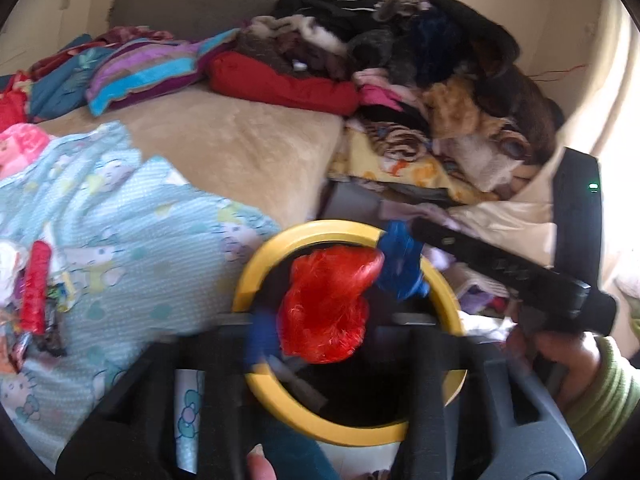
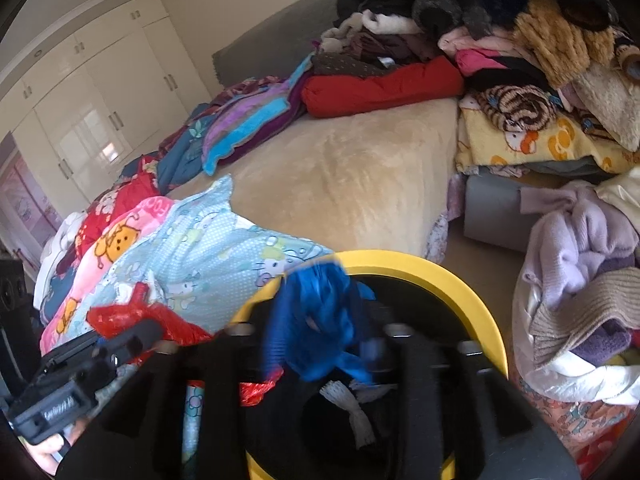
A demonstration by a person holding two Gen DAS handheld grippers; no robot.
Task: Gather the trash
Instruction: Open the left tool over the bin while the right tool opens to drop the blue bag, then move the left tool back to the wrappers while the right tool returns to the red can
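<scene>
A yellow-rimmed bin (image 1: 320,230) (image 2: 440,276) stands against the bed, right under both grippers. In the left wrist view a crumpled red plastic bag (image 1: 328,304) hangs over the bin's mouth between the spread fingers of my left gripper (image 1: 326,332); neither pad touches it. In the right wrist view a blurred blue plastic bag (image 2: 316,320) sits between the parted fingers of my right gripper (image 2: 320,340), with gaps on both sides. A white scrap (image 2: 352,404) lies inside the bin. Several snack wrappers (image 1: 36,292) lie on the light blue blanket at the left.
The bed has a beige cover (image 1: 240,148) and piles of clothes (image 1: 420,60) along its far and right sides. A cartoon-print blanket (image 2: 208,248) lies next to the bin. A bag of laundry (image 2: 576,300) stands to the right. White wardrobes (image 2: 100,92) line the left wall.
</scene>
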